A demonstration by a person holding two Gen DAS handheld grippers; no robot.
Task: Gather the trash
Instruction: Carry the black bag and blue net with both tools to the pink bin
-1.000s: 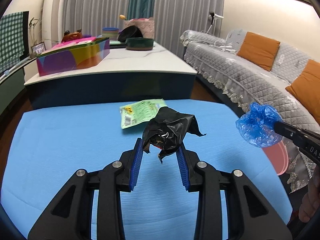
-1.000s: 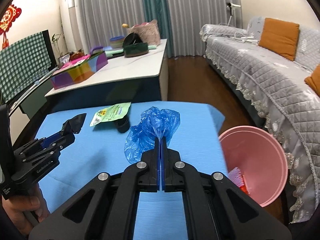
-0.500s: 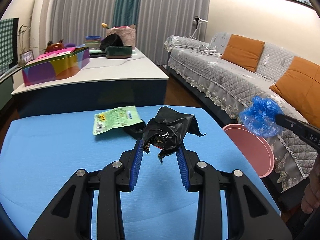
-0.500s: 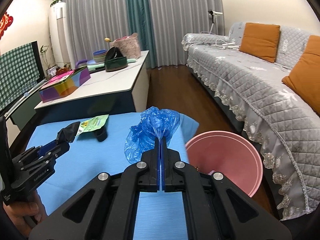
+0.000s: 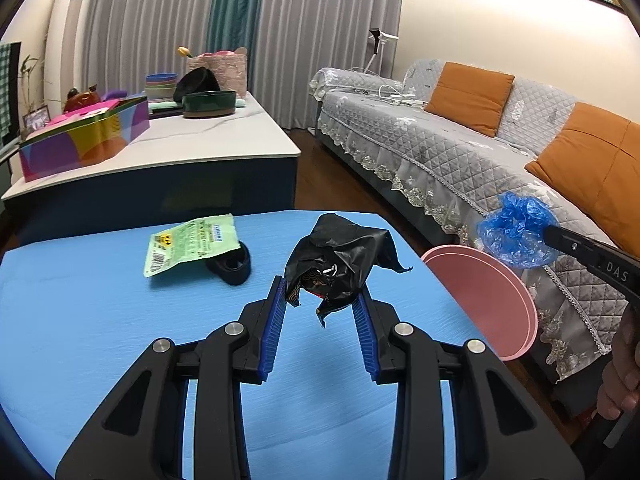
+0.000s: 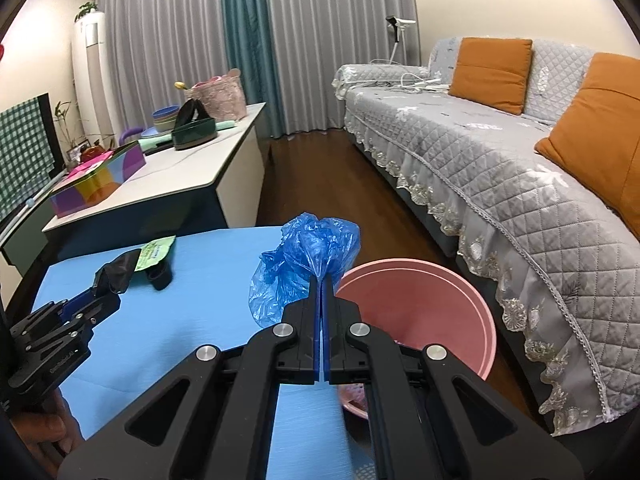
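Note:
My left gripper [image 5: 321, 294] is shut on a crumpled black wrapper [image 5: 340, 258] and holds it above the blue table [image 5: 100, 320]. It also shows in the right wrist view [image 6: 106, 294] at the left. My right gripper [image 6: 321, 282] is shut on a crumpled blue plastic bag [image 6: 308, 254], held near the left rim of the pink bin [image 6: 424, 304]. In the left wrist view the blue bag [image 5: 516, 236] hangs above the pink bin [image 5: 484, 300] beside the table's right edge. A green packet [image 5: 188, 242] leans on a small black object [image 5: 230, 266] on the table.
A grey sofa [image 6: 500, 184] with orange cushions runs along the right. A white-topped counter [image 5: 168, 148] behind the table holds a colourful box [image 5: 80, 140], bowls and a basket. Wooden floor lies between the counter and the sofa.
Both grippers have swung right with their loads. The pink bin has come further into both views, and the blue bag now sits closer over it.

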